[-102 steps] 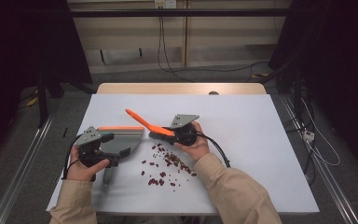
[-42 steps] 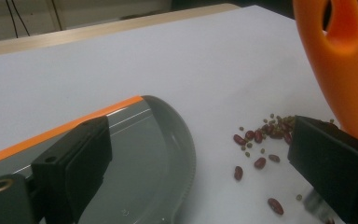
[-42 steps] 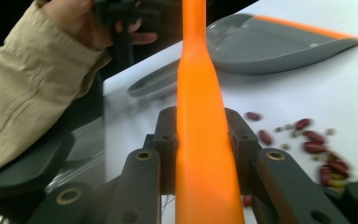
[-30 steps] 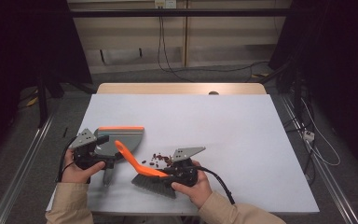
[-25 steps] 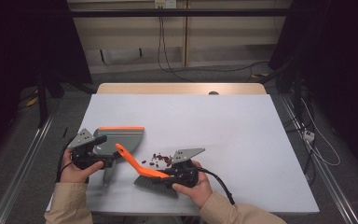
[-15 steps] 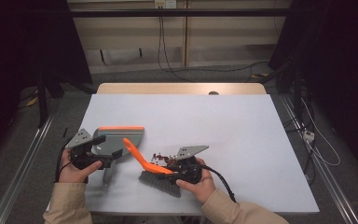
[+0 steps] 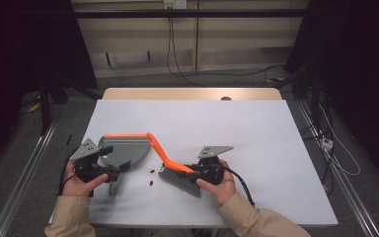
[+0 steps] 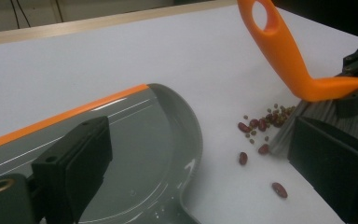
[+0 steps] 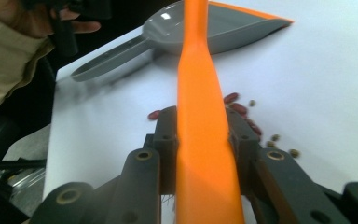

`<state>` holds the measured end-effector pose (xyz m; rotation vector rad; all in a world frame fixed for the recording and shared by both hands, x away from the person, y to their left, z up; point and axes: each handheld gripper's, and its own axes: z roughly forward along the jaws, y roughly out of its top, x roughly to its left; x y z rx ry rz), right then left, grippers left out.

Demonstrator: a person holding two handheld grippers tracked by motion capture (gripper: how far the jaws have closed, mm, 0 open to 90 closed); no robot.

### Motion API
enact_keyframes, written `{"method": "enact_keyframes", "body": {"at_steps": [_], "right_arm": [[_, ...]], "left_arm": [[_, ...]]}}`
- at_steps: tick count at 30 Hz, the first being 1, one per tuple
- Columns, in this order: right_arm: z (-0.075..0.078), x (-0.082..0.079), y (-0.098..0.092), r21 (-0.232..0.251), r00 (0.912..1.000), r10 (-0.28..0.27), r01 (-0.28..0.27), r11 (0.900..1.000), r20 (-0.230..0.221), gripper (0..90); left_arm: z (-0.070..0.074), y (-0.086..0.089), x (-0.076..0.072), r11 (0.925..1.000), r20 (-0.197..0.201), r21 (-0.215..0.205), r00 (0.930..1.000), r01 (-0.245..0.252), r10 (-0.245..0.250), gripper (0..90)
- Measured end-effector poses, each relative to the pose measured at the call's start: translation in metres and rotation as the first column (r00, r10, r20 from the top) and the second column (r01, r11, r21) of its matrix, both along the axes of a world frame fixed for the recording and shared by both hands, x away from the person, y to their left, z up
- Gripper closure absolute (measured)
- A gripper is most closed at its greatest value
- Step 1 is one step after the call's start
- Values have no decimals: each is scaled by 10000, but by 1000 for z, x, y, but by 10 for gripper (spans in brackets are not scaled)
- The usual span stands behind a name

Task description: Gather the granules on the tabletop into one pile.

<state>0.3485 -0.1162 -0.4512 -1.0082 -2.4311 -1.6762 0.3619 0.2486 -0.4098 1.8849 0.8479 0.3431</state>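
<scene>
A grey dustpan [image 7: 124, 149] with an orange front lip lies at the table's front left, its handle pointing toward the person. My left gripper [image 7: 120, 167] reaches over the pan's back, jaws wide apart on either side of the dustpan [image 8: 154, 154], and nothing is pressed between them. To the right, my right gripper [image 7: 193, 171] is shut on the orange handle of a brush [image 7: 180, 178] whose grey bristles rest on the table. Small red and green beans [image 8: 265, 122] lie scattered between bristles and pan. The brush handle [image 9: 200, 140] runs between the right jaws, with beans [image 9: 237, 109] beyond.
The white table top [image 7: 256, 133] stretches far and right of the hands, with a wooden strip [image 7: 192, 94] along its far edge. A cable [image 7: 239, 183] trails from the right gripper toward the front edge. Floor rails and cords flank the table.
My right gripper has carried the brush to the right, away from the dustpan, and the handle's tip now stands farther right. The left hand and the pan have kept still.
</scene>
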Motion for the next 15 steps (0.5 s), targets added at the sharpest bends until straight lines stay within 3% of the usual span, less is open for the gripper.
{"method": "enact_keyframes", "body": {"at_steps": [7,11,15], "right_arm": [[8,0,3,729,9993,-307,322,9968,-211,714],[16,-6,21,1122,9984,-439,478,9925,-365,715],[13,-8,45,1169,9968,-619,675,9908,-506,714]], "left_arm": [[1,4,-2,10000,56,-46,10000,18,-18,63],[2,8,-4,10000,68,21,10000,-29,29,63],[3,13,-6,9999,114,-35,9999,-128,129,63]]}}
